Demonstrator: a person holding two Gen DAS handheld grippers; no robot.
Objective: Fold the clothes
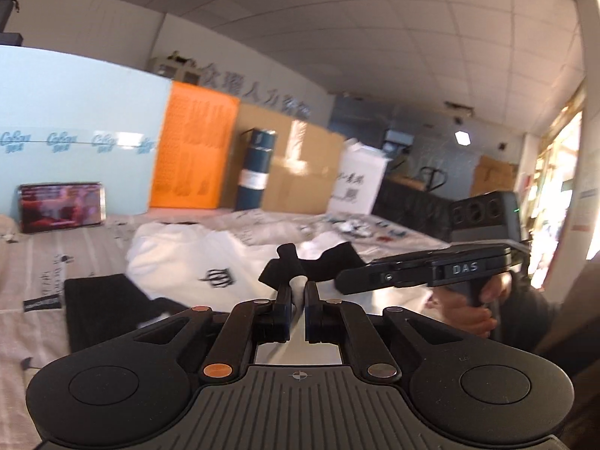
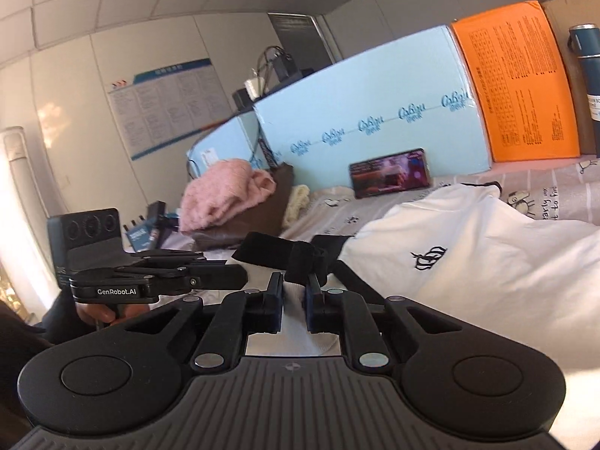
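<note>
Left wrist: white shirt (image 1: 195, 255) w/ black trim, rumpled.

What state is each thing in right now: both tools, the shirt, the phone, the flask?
left tool: shut on white shirt fabric
right tool: shut on white fabric, black trim bunched at its tips
white shirt: spread on the bed, logo up, one edge lifted
phone: propped against the blue board, screen lit
blue flask: upright, lid on
</note>
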